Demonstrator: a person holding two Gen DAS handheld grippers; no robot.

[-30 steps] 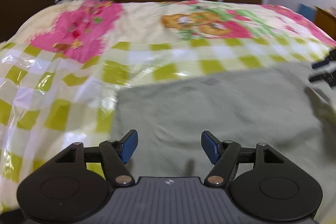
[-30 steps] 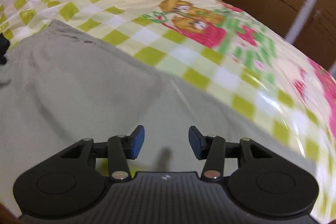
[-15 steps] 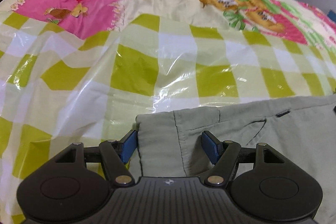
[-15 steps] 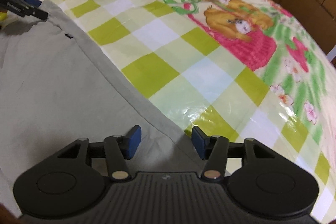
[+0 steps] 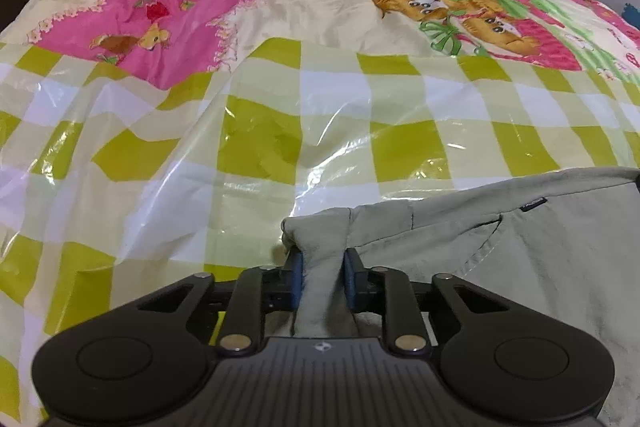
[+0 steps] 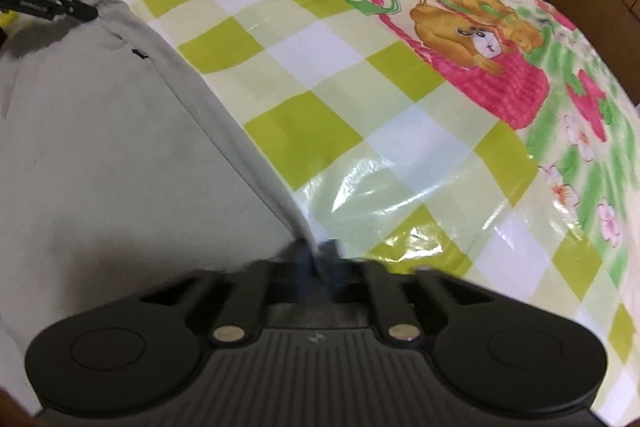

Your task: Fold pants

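While the grey pants (image 5: 520, 267) lie flat on the checked bedcover (image 5: 280, 147), the left gripper (image 5: 322, 277) is closing on a bunched corner and the right gripper (image 6: 316, 267) is clamped on an edge; the cloth looks soft, light and limp, best held at corners.

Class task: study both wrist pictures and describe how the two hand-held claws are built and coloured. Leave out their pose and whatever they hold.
Both claws look alike. The left claw has a ribbed dark-grey body with a small pale logo, two rounded black side housings with circular discs, black linkage arms on silver rivets, and blue pads. The right claw matches, though its tips are blurred. No cables, hands or sleeves show.
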